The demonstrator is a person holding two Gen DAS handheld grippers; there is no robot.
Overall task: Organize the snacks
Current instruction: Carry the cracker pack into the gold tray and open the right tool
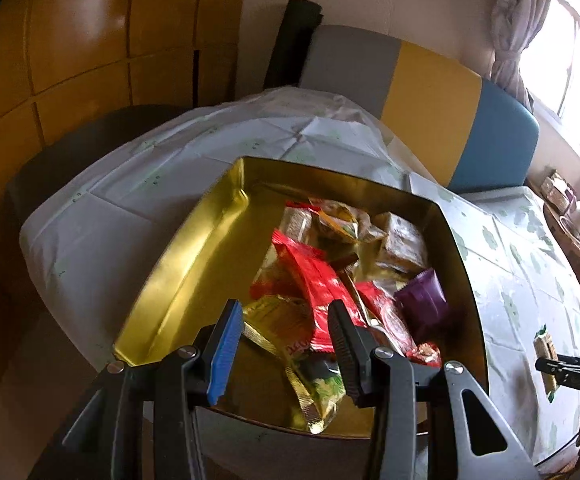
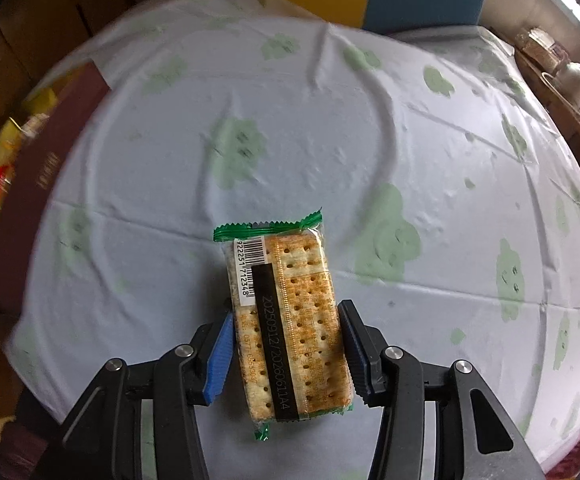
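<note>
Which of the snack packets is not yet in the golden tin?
The cracker packet with green ends. It lies alone on the tablecloth, between the right gripper's fingers; the other packets sit piled inside the tin.

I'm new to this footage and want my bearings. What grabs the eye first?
The cracker packet, green-edged with a barcode, lies on the pale tablecloth between the right gripper fingers. Beyond the open left gripper, a gold tin holds bright snack wrappers, red, yellow and purple, piled toward its right side.

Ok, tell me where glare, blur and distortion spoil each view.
Left wrist: window blown out white, glare on the gold tin wall, snack wrappers slightly smeared. Right wrist: cracker packet sharp, tablecloth edges bowed by fisheye, left margin blurred.
</note>
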